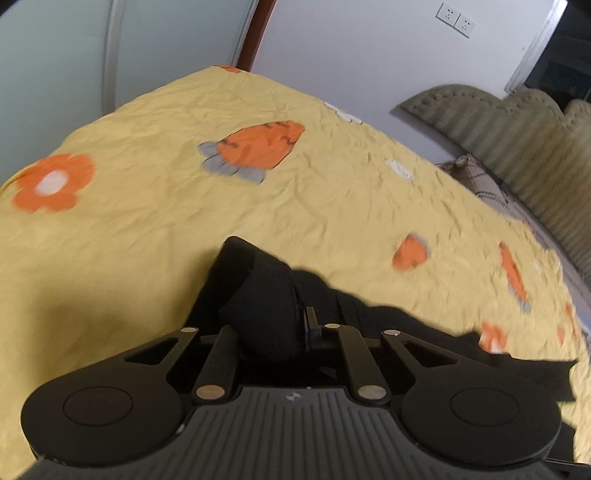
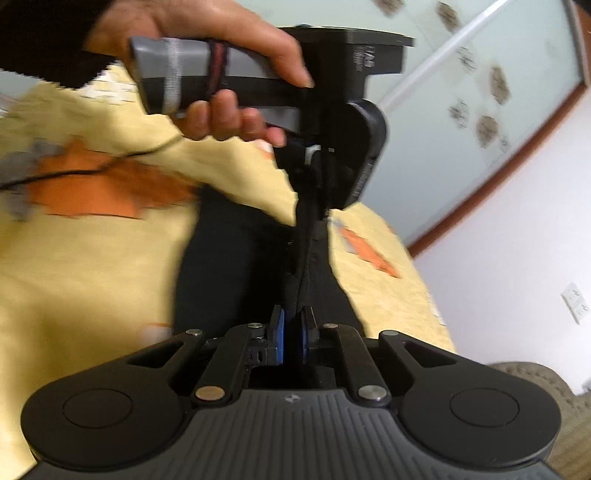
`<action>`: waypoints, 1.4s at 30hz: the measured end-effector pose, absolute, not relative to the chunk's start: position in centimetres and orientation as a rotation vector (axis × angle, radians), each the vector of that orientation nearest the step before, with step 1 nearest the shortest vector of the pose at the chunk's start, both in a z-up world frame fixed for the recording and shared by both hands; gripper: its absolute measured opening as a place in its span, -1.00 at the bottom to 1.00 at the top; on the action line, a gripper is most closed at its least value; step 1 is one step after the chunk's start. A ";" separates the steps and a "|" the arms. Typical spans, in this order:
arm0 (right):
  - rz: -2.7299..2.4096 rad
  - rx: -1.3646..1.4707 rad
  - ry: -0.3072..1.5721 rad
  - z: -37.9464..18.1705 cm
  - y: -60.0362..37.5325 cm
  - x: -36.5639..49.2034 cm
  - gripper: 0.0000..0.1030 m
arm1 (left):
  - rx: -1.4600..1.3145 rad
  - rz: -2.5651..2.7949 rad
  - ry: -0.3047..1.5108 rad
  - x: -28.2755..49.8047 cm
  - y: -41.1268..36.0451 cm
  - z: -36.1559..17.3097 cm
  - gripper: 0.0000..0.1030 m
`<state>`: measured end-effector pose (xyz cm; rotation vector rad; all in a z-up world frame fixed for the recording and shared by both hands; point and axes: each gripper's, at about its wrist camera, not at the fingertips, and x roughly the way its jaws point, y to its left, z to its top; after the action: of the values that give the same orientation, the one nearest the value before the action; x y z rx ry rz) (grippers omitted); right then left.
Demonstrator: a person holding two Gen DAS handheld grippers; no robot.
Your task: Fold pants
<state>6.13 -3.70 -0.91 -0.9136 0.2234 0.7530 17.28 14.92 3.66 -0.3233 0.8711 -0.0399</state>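
Pants [image 2: 255, 258] stretched taut between right gripper [image 2: 293, 328] and left gripper [image 2: 314, 192].

Yellow bedspread [image 1: 147, 240] (orange carrots), padded headboard [image 1: 517, 147].

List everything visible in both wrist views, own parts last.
pants: 1, black, bunched on the bedspread, held between both grippers
bedspread: 1, yellow with orange carrot and flower prints, covers the bed
headboard: 1, olive padded, right in the left wrist view
wall sockets: 2, white, on the wall upper right
glass panel: 1, frosted with a brown frame, behind the bed
cable: 1, thin black, lying across the bedspread
left gripper: 1, black, jaws closed on the pants
right gripper: 1, black with blue pads, jaws closed on the pants
left hand: 1, bare, around the left gripper's grey handle
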 end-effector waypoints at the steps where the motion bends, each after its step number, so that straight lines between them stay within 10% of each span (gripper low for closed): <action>1: 0.772 -0.917 0.229 -1.2 -3.4 5.5 -0.84 | -0.313 -0.035 0.875 16.6 15.1 3.3 -0.73; 12: 0.760 -0.918 0.318 -4.1 -2.9 3.7 -0.84 | -0.173 0.022 0.867 13.4 14.3 0.4 -0.66; 22: 0.698 -0.912 0.308 -4.9 -3.0 2.3 -0.84 | -0.091 0.146 0.816 10.3 15.2 2.0 0.21; 42: 0.343 -1.042 0.340 -7.4 -13.1 0.5 -0.79 | -0.143 -0.230 0.847 9.4 1.2 3.4 0.45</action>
<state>0.46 -13.06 -7.36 -1.0421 0.3404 0.3433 9.43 1.16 3.38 -0.1434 0.8465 -0.2303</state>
